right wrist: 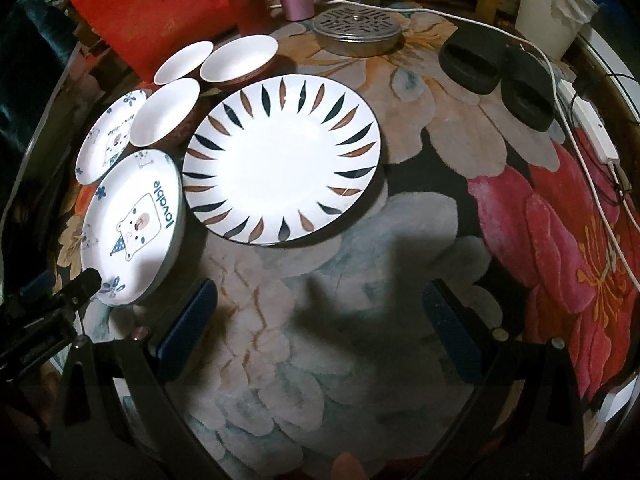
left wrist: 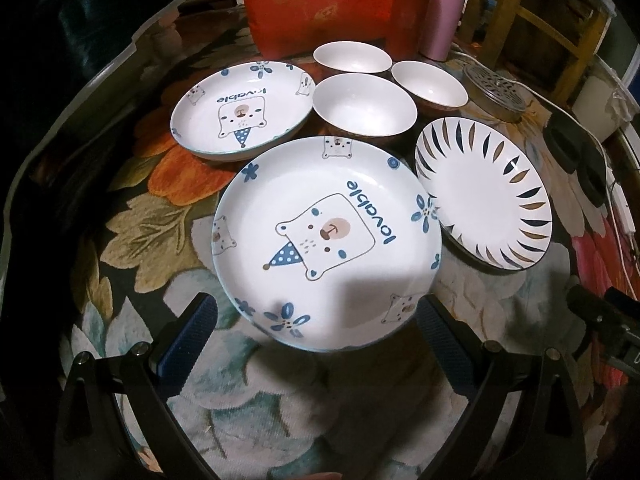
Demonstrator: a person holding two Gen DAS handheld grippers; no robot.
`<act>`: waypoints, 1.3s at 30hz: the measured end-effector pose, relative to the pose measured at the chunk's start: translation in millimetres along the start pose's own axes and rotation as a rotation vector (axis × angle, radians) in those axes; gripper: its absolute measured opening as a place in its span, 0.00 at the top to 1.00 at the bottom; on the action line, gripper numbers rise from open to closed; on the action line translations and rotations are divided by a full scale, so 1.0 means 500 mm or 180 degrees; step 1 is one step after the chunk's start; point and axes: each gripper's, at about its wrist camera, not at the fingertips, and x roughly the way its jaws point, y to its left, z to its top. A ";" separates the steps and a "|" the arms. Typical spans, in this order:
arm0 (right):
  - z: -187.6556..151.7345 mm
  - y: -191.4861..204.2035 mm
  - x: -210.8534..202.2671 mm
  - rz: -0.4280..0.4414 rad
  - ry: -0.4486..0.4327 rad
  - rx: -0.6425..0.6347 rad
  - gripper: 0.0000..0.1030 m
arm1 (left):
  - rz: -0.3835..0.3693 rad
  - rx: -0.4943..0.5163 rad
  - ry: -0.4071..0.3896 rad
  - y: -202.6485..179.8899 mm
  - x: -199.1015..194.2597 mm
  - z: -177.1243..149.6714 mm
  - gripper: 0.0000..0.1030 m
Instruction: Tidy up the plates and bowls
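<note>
Both of your grippers, left gripper (left wrist: 316, 320) and right gripper (right wrist: 320, 308), hang spread wide and empty. Nearest you, the near bear plate (left wrist: 328, 240) lies flat beside the striped plate (right wrist: 280, 160); farther back, three bowls (left wrist: 362, 106) cluster, likely awaiting stacking.

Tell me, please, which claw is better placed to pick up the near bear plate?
Left. The left claw is open with the near bear plate right between its fingers; the right claw faces the leaf-pattern plate instead.
</note>
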 end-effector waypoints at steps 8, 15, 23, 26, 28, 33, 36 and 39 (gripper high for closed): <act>0.017 -0.022 0.006 0.0100 0.0054 0.0039 0.00 | -0.0118 0.0091 0.0043 -0.030 0.016 0.031 0.03; 0.116 -0.088 0.070 0.0196 0.0142 0.0214 0.01 | -0.0522 0.0306 -0.0127 -0.082 0.035 0.132 0.03; 0.194 -0.110 0.162 0.0336 0.0389 0.0207 0.27 | -0.0541 0.0495 -0.0169 -0.111 0.066 0.180 0.05; 0.186 -0.114 0.210 0.0454 0.0713 0.0365 0.49 | -0.0573 0.0471 -0.0169 -0.111 0.069 0.180 0.05; 0.179 -0.115 0.216 0.0455 0.0714 0.0403 0.59 | -0.0597 0.0486 -0.0155 -0.111 0.070 0.176 0.06; 0.170 -0.113 0.212 0.0514 0.0694 0.0347 0.79 | -0.0618 0.0566 -0.0077 -0.119 0.079 0.163 0.09; 0.168 -0.128 0.203 0.0577 0.0657 0.0427 0.87 | -0.0629 0.0590 -0.0047 -0.124 0.082 0.153 0.09; 0.161 -0.124 0.194 0.0557 0.0605 0.0289 0.87 | -0.0650 0.0652 -0.0021 -0.134 0.086 0.145 0.09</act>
